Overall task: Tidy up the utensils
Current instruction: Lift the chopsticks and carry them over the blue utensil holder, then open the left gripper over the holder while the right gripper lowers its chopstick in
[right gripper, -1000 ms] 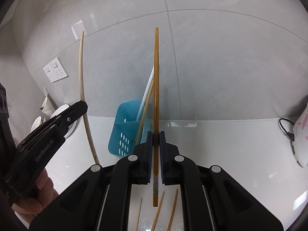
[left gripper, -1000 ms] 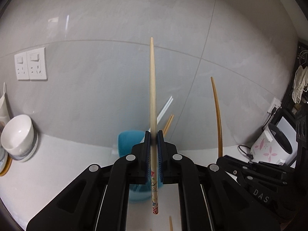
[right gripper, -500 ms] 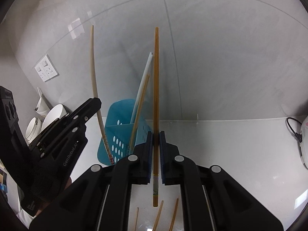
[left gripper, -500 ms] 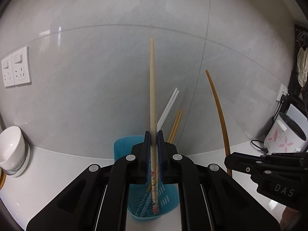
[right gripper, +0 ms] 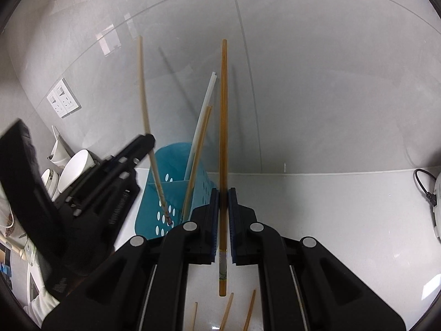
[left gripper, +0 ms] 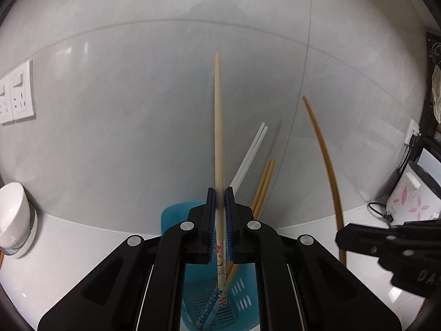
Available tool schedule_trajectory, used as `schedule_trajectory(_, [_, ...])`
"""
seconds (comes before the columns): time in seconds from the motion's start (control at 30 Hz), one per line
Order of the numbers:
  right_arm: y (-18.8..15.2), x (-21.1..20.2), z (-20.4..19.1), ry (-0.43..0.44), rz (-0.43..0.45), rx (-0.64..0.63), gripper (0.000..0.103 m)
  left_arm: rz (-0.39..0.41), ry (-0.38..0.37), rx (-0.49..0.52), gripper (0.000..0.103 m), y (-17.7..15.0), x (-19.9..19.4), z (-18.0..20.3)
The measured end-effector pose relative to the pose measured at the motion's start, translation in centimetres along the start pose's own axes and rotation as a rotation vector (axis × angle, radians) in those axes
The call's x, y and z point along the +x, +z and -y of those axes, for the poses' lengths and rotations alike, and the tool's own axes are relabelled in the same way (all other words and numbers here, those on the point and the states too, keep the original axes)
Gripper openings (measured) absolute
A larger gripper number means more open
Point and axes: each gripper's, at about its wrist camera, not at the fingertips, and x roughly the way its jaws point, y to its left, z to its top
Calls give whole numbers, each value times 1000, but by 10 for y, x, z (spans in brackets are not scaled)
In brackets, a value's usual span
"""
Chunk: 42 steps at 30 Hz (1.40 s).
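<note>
My left gripper (left gripper: pixel 219 195) is shut on a pale wooden chopstick (left gripper: pixel 218 127) held upright, its patterned lower end down inside the blue perforated utensil basket (left gripper: pixel 242 298). The basket (right gripper: pixel 154 204) holds white chopsticks (right gripper: pixel 204 110) and tan chopsticks (right gripper: pixel 197 160). My right gripper (right gripper: pixel 223 195) is shut on a darker brown chopstick (right gripper: pixel 223 138), held upright to the right of the basket above the counter. The left gripper (right gripper: pixel 115 176) shows in the right wrist view over the basket; the right gripper (left gripper: pixel 391 245) shows in the left wrist view at the right.
Three loose chopsticks (right gripper: pixel 227 314) lie on the white counter below my right gripper. White bowls (right gripper: pixel 77 168) and cups stand left of the basket. A rice cooker (left gripper: pixel 413 193) with a cable is at the far right. A tiled wall with sockets (left gripper: pixel 16 93) is behind.
My left gripper has moved over the basket and lowered its chopstick's end into it. My right gripper has stayed nearly still with its chopstick.
</note>
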Motion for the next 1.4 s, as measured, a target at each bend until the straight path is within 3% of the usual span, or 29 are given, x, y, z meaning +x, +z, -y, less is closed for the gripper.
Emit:
schedule_trajectory(0.37, [0, 0, -3, 6, -9, -16, 6, -101, 16, 11, 10, -15, 10, 1])
schedule_trajectory(0.53, [2, -3, -6, 20, 6, -29, 6, -158, 55, -11, 56, -8, -7, 0])
schedule_trajectory(0.8, [8, -9, -12, 70, 53, -30, 6, -202, 114, -64, 95, -10, -43, -15])
schedule_trajectory(1.13, [14, -4, -35, 175, 152, -37, 6, -246, 172, -81, 97, -23, -63, -40])
schedule_trajectory(1.4, [14, 12, -47, 179, 204, -33, 6, -266, 204, -79, 97, -31, -60, -54])
